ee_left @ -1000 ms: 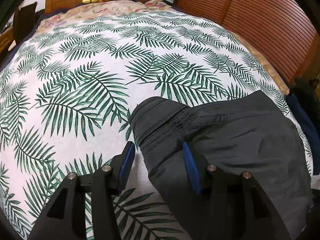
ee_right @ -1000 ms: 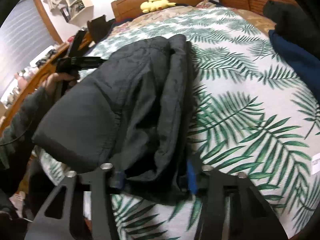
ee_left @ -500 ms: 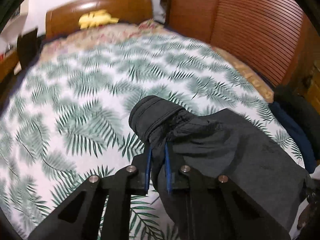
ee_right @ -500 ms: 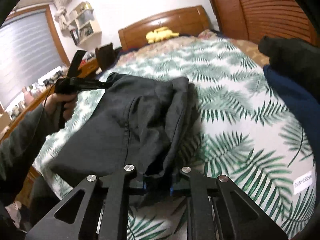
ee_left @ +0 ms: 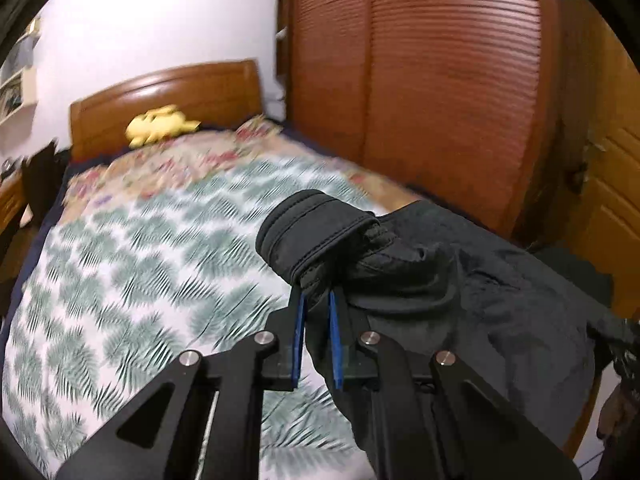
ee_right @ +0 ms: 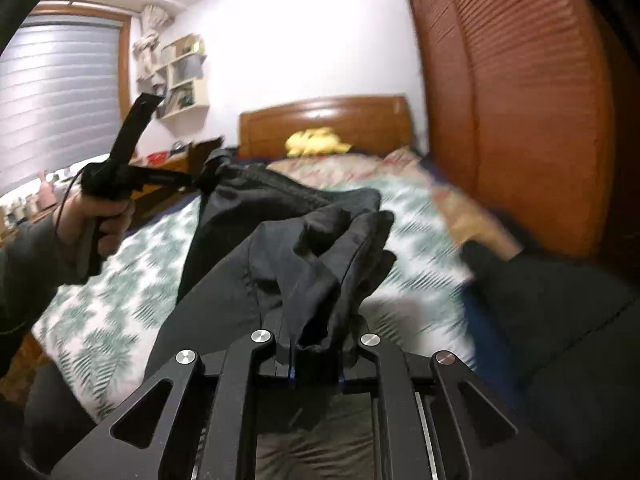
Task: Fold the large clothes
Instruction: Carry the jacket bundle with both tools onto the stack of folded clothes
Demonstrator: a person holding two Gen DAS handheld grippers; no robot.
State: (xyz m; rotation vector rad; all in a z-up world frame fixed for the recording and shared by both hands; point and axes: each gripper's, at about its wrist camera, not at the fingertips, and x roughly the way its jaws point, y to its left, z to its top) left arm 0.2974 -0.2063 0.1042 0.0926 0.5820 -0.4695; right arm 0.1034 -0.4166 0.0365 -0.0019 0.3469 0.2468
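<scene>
Above the leaf-print bed point(ee_left: 120, 280), both grippers' fingers pinch dark trousers point(ee_right: 248, 240) stretched crosswise.

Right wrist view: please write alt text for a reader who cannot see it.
The right tool is shut on a bunched edge of dark trousers, held above a bed with a palm-leaf cover. At left, a hand holds the left tool, shut on the trousers' far edge. Behind are a wooden headboard, a yellow soft toy and a brown slatted wardrobe.
</scene>
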